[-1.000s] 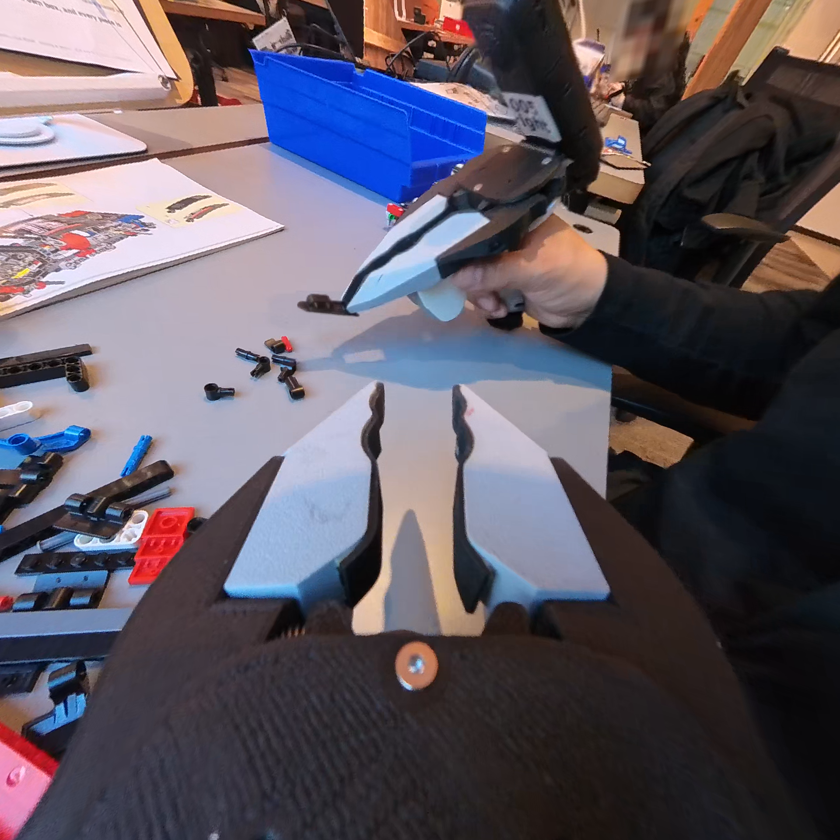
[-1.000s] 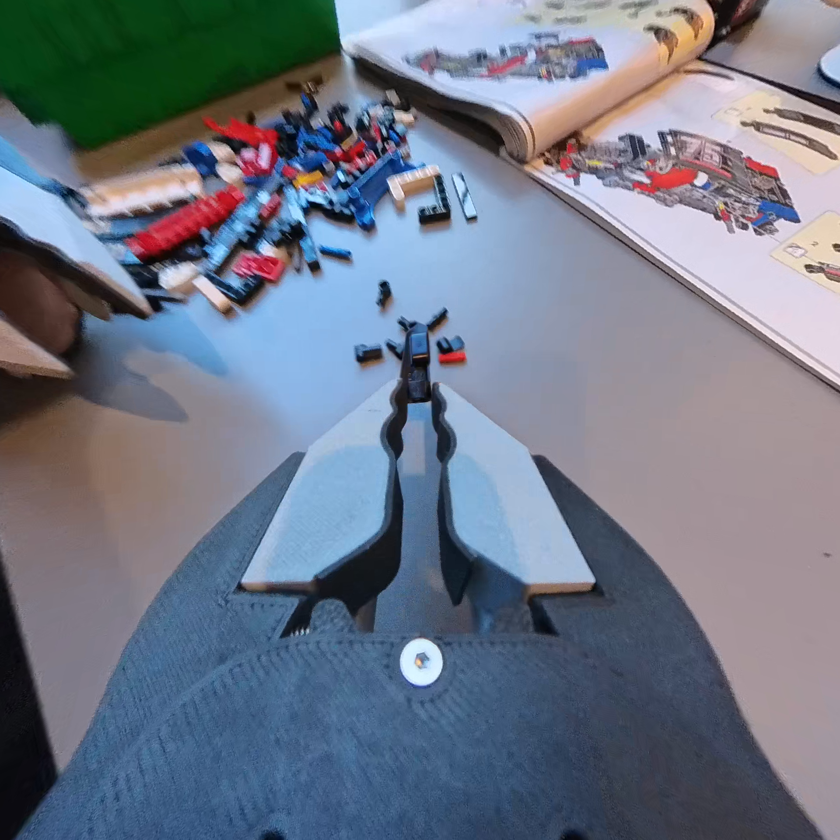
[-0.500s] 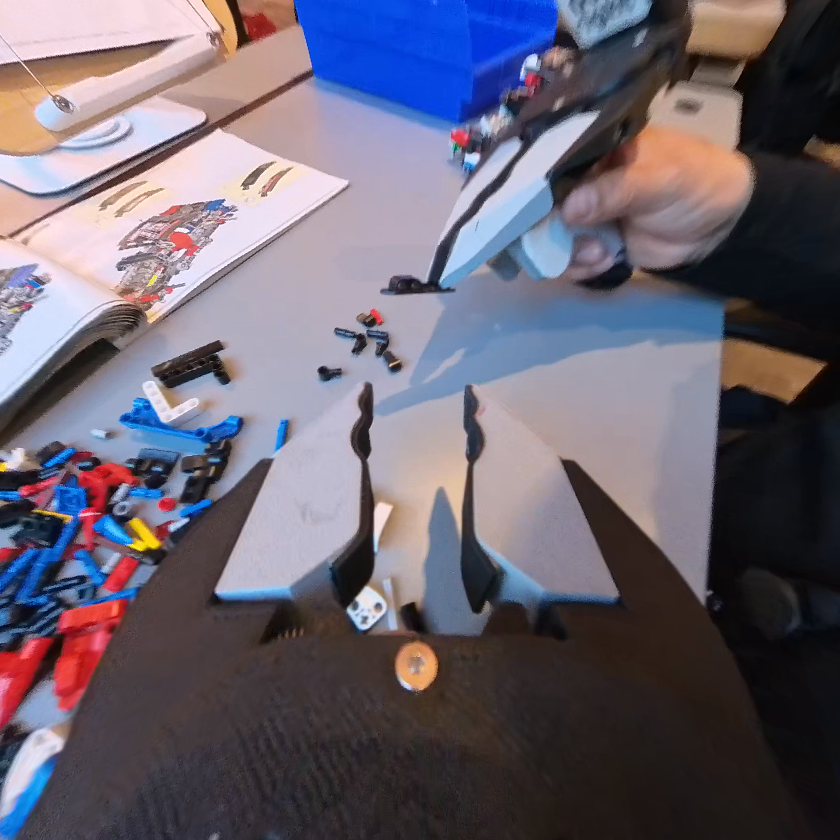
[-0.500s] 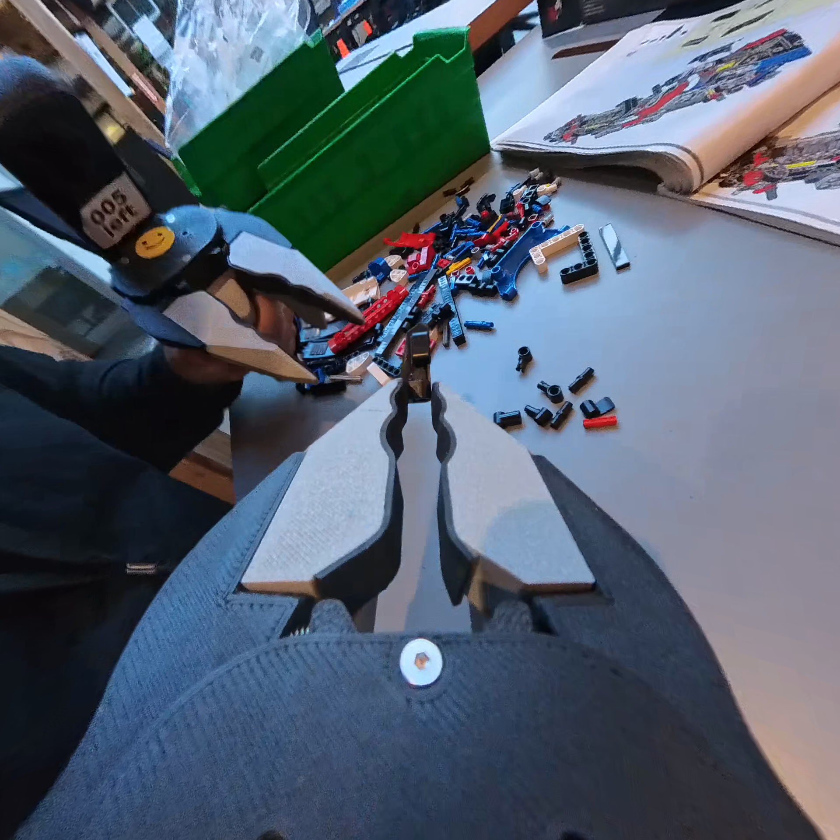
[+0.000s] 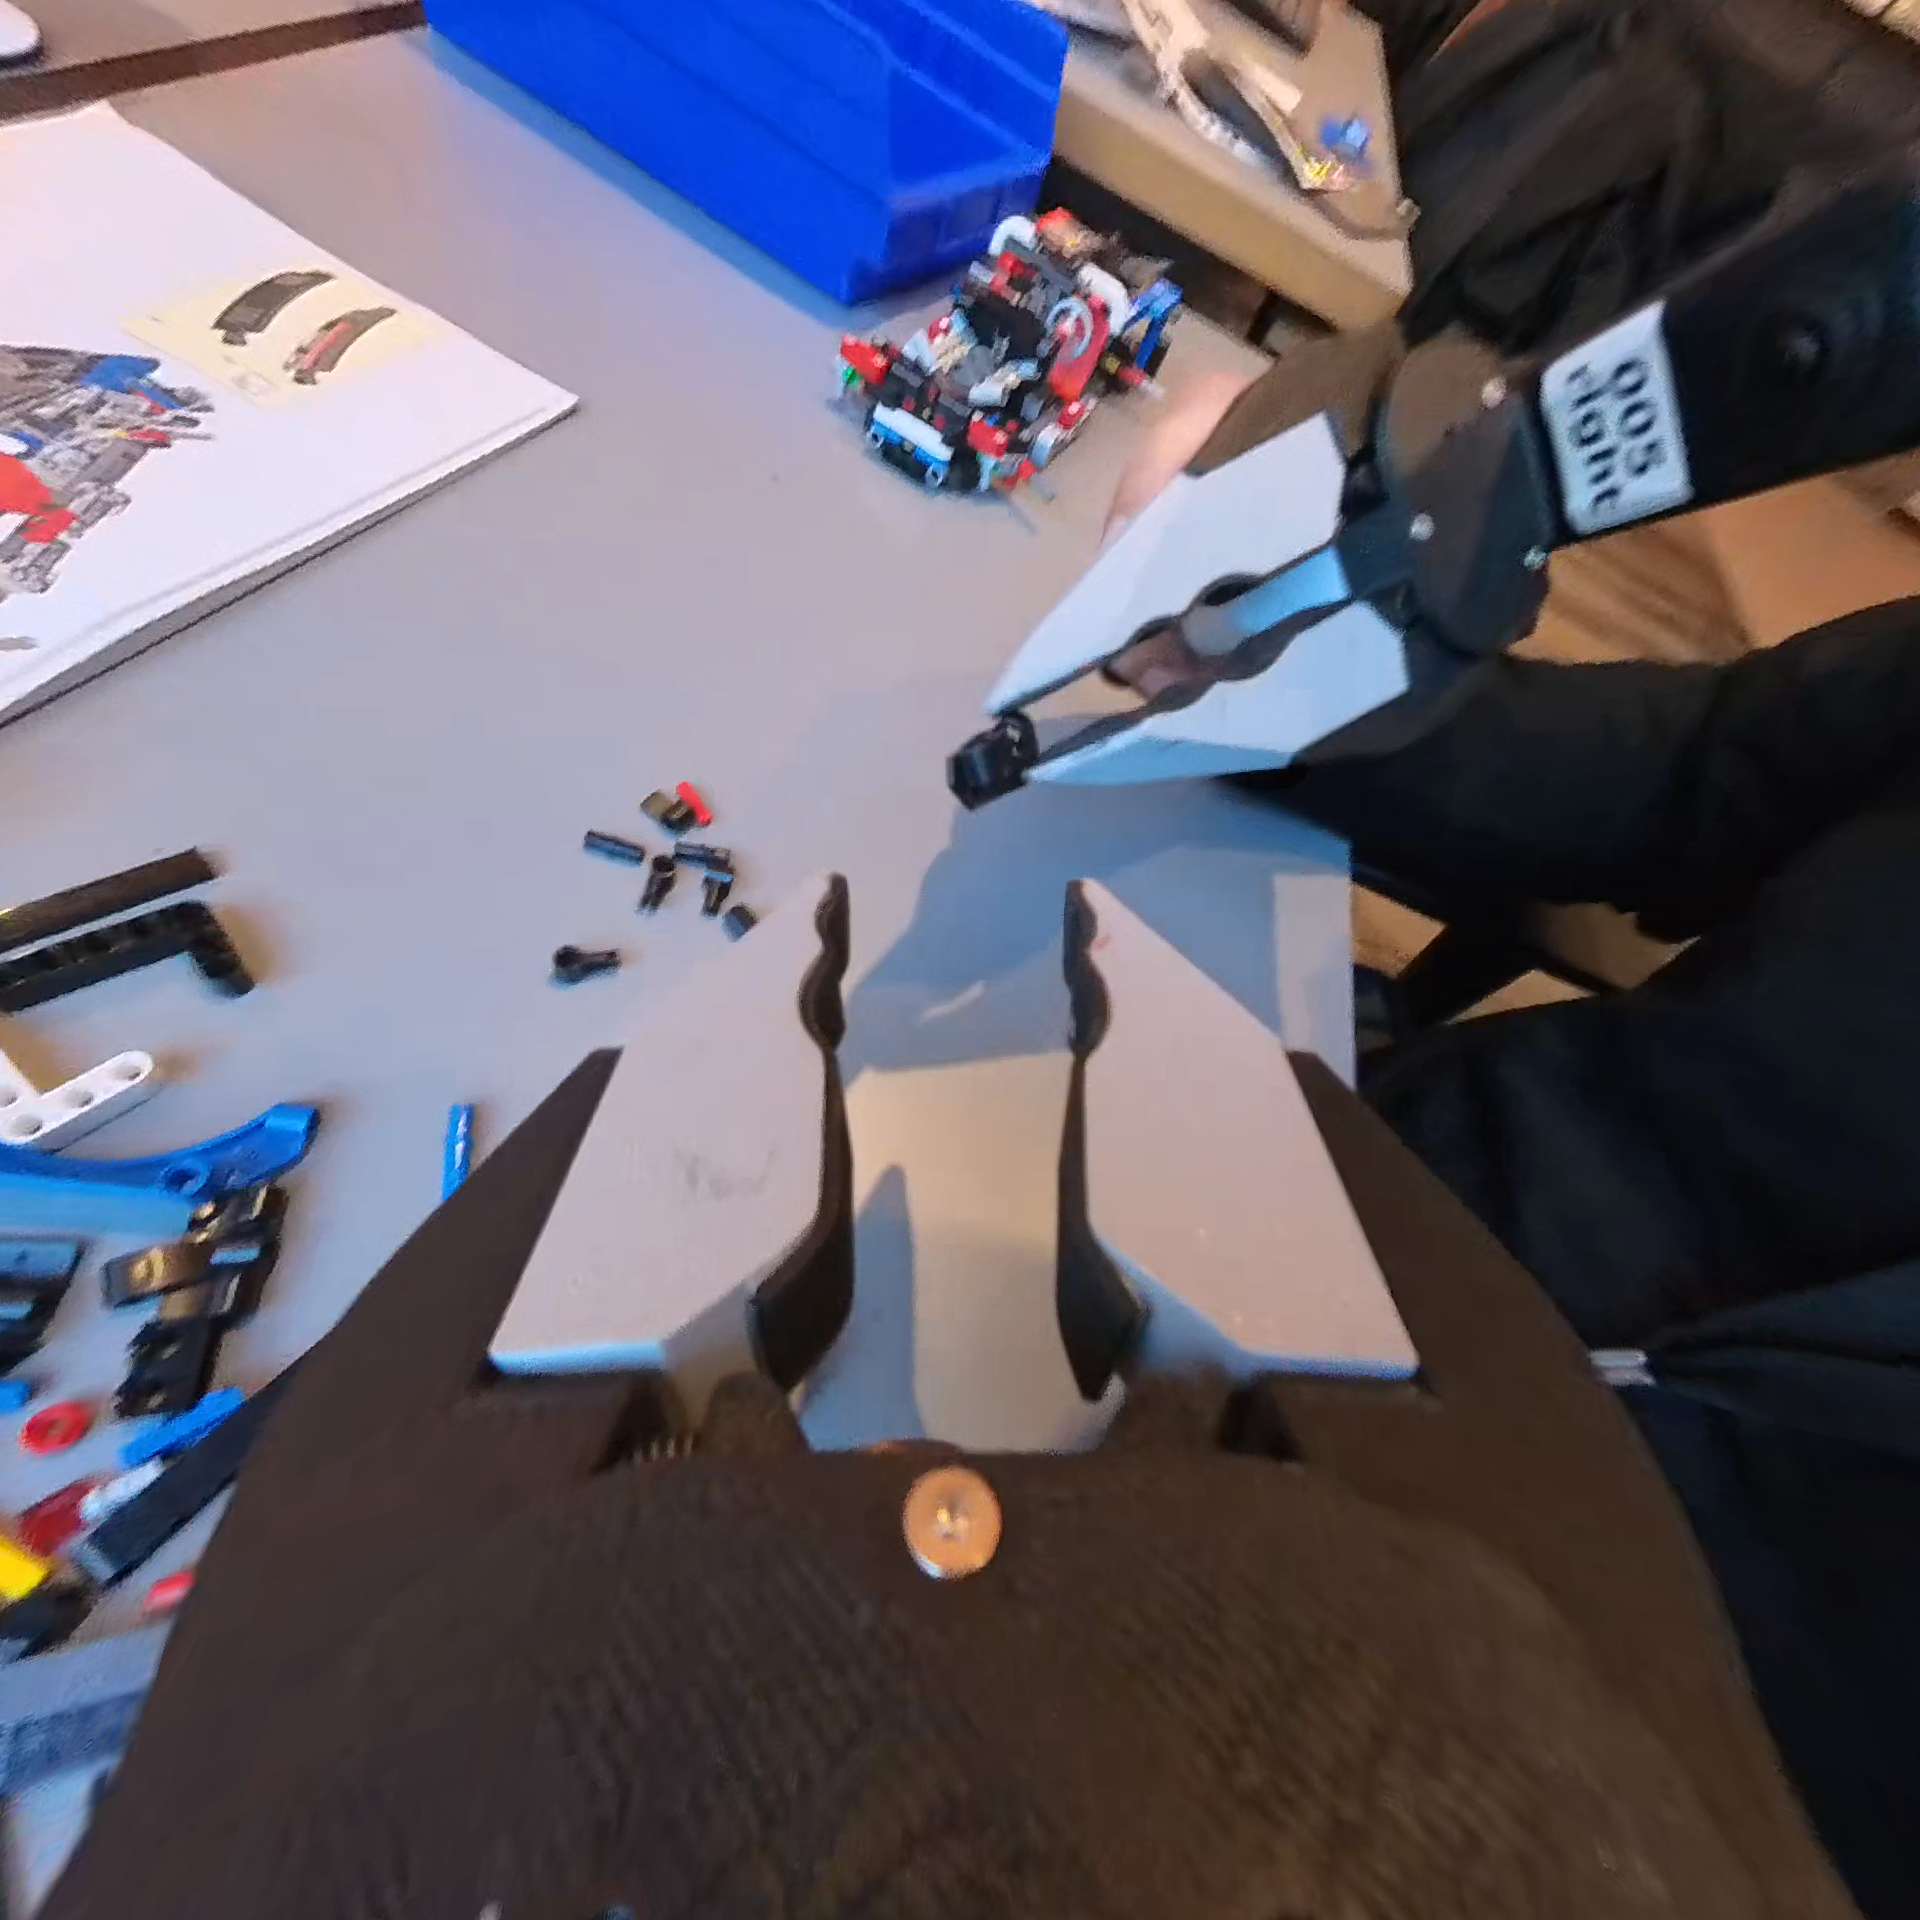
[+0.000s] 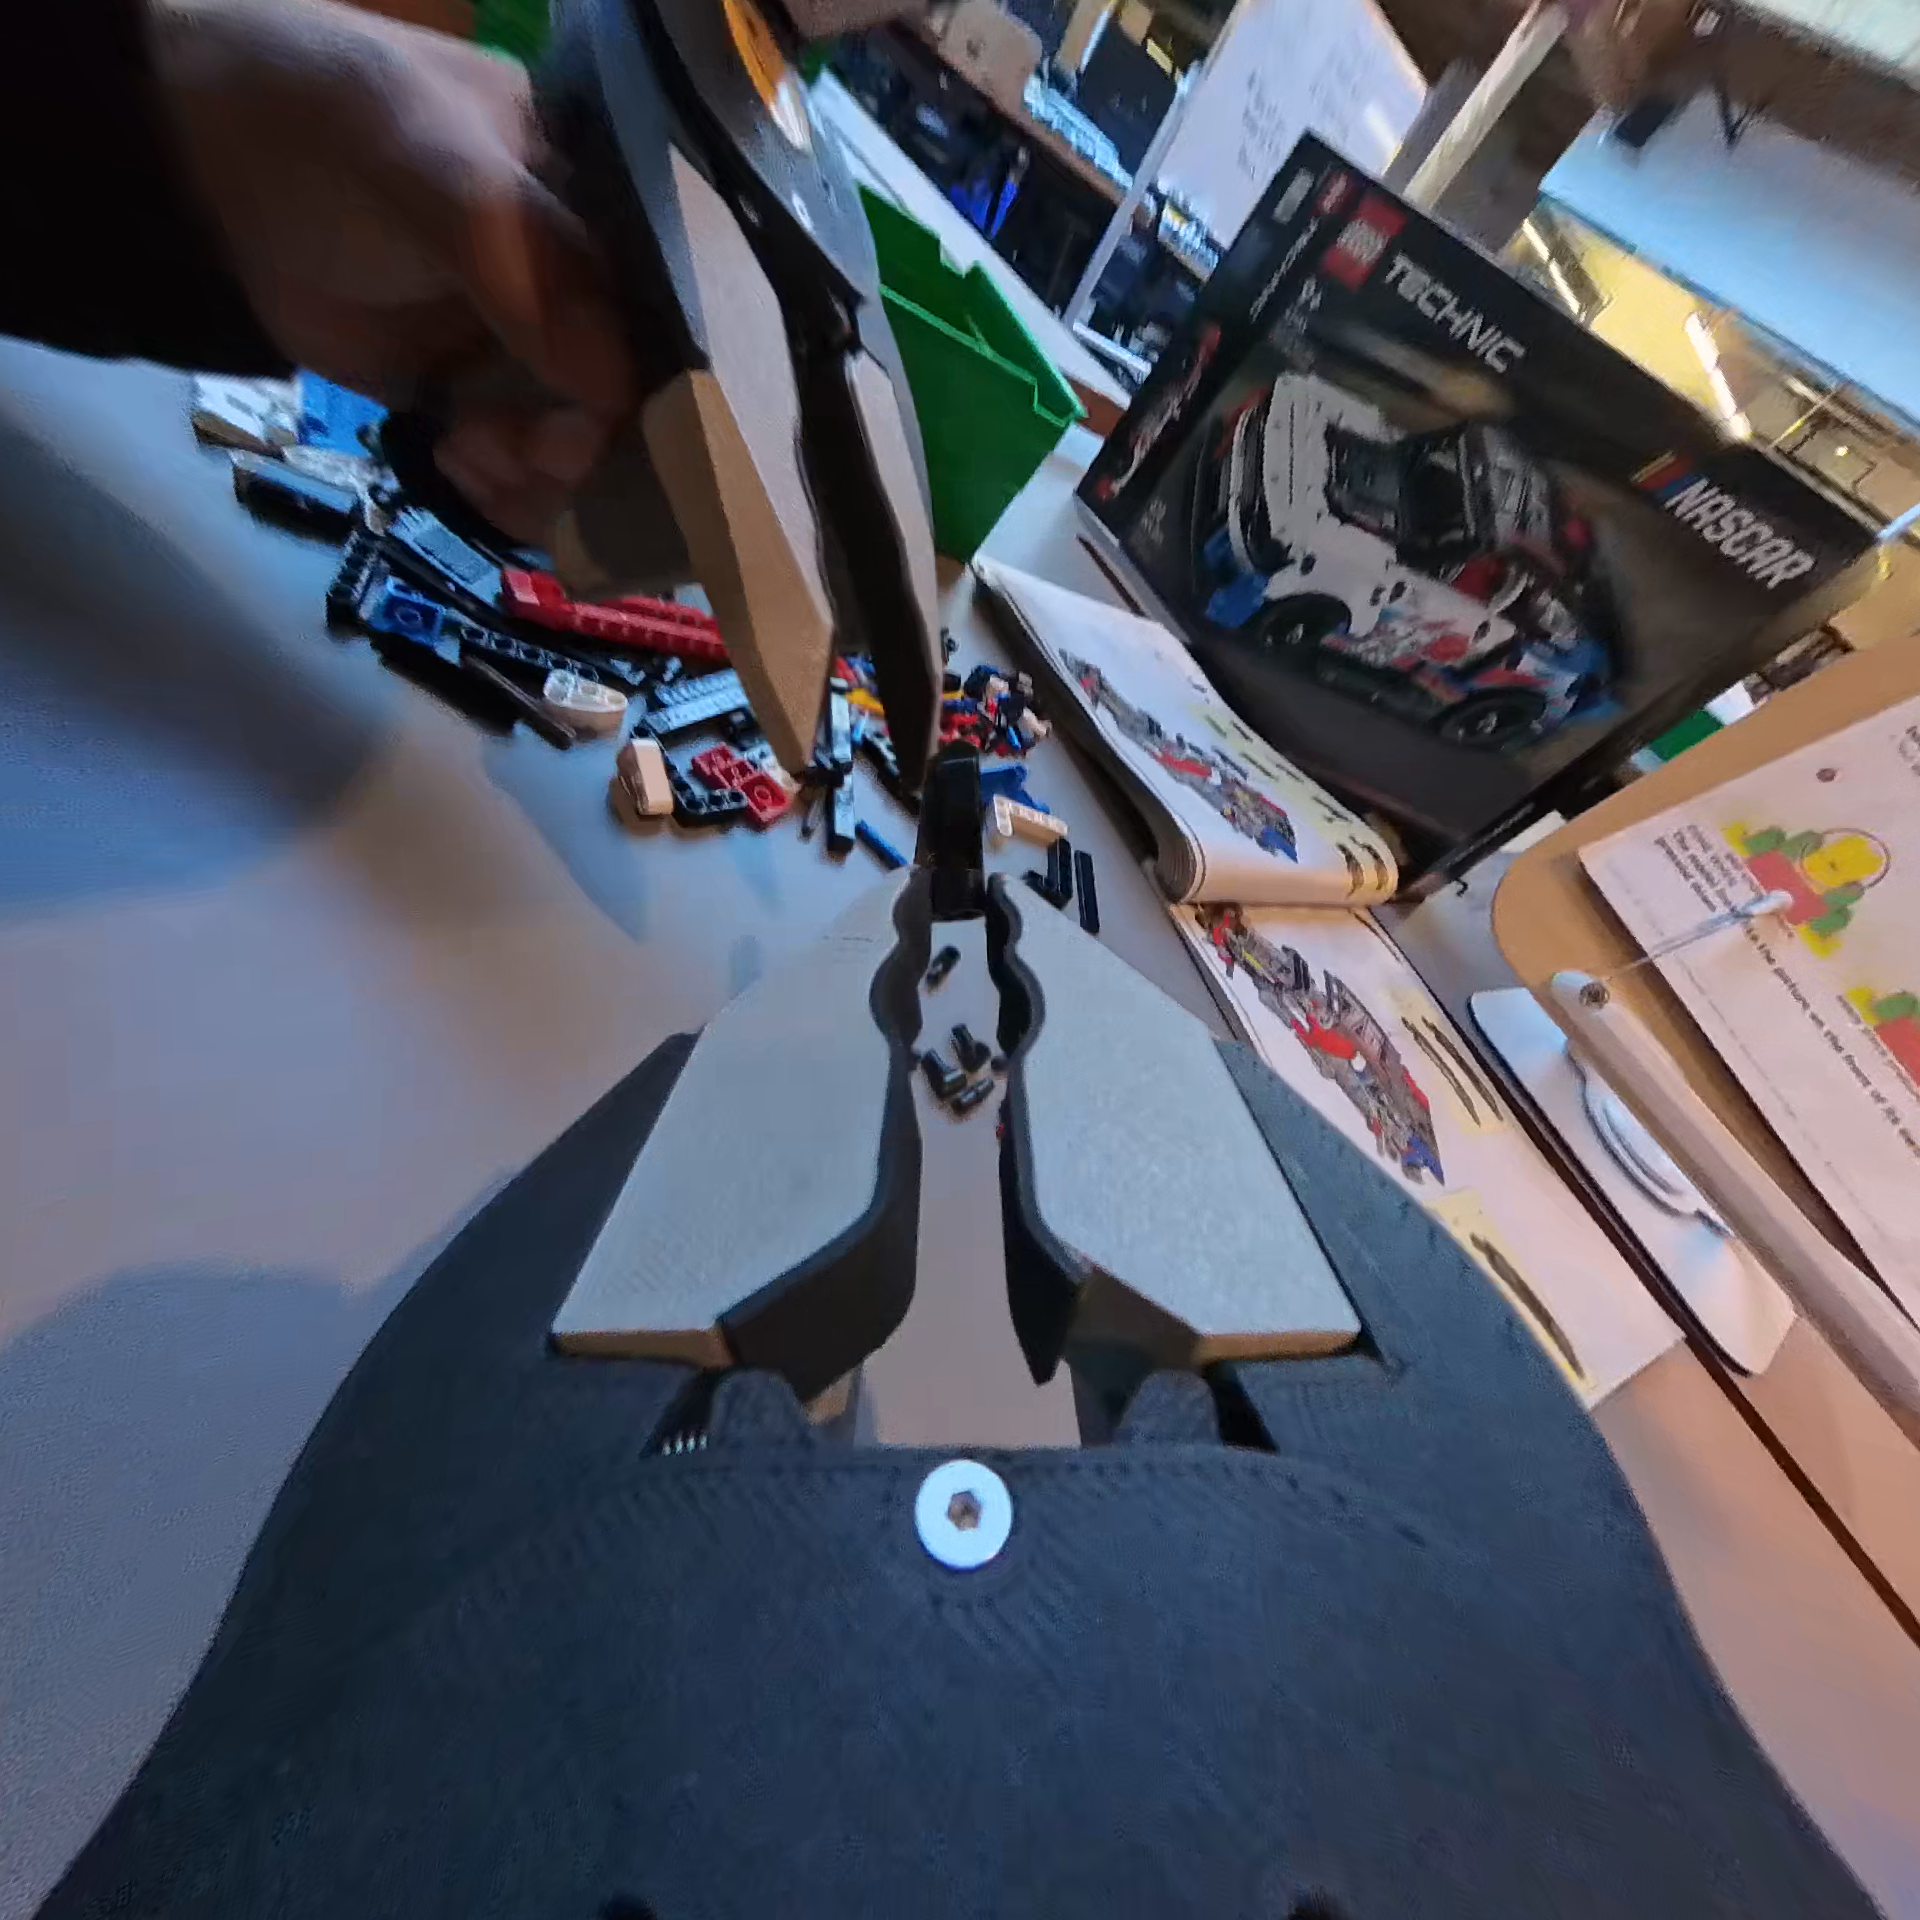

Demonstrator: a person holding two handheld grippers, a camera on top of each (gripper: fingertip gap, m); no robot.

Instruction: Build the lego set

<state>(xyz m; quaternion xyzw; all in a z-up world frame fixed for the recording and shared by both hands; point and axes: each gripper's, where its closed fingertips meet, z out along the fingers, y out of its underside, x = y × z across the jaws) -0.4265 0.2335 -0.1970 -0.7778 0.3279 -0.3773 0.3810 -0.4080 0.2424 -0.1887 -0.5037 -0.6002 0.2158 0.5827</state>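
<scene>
My left tongs (image 5: 951, 914) hang just above the grey bench (image 5: 644, 623), near its front edge. Their two grey fingers stand well apart with nothing between them.

My right tongs (image 6: 954, 894) are pinched tight on a small black lego piece (image 6: 954, 831), which sticks out past the fingertips and is held clear of the bench. In the left wrist view the same tongs (image 5: 1013, 743) reach in from the bench's right edge, the black piece (image 5: 987, 764) at their tips, pointing toward the left tongs, close but not touching.

Just beyond my left fingers, a small cluster of black pins (image 5: 675, 873) lies on the bench with one short red pin (image 5: 691, 800) at its far side. Toward the left edge are loose parts: a black L-shaped beam (image 5: 114, 951), a white beam (image 5: 73, 1091), a blue curved piece (image 5: 156, 1169), and a larger mixed pile of red, blue and black pieces (image 6: 582, 634).

Farther back an open instruction booklet (image 5: 208, 395) lies flat. Near the far right corner stands the partly built lego car (image 5: 1008, 384), beside a blue bin (image 5: 790, 114). In the right wrist view, a green bin (image 6: 956, 384) and the set's box (image 6: 1455, 520) stand at the far edge.
</scene>
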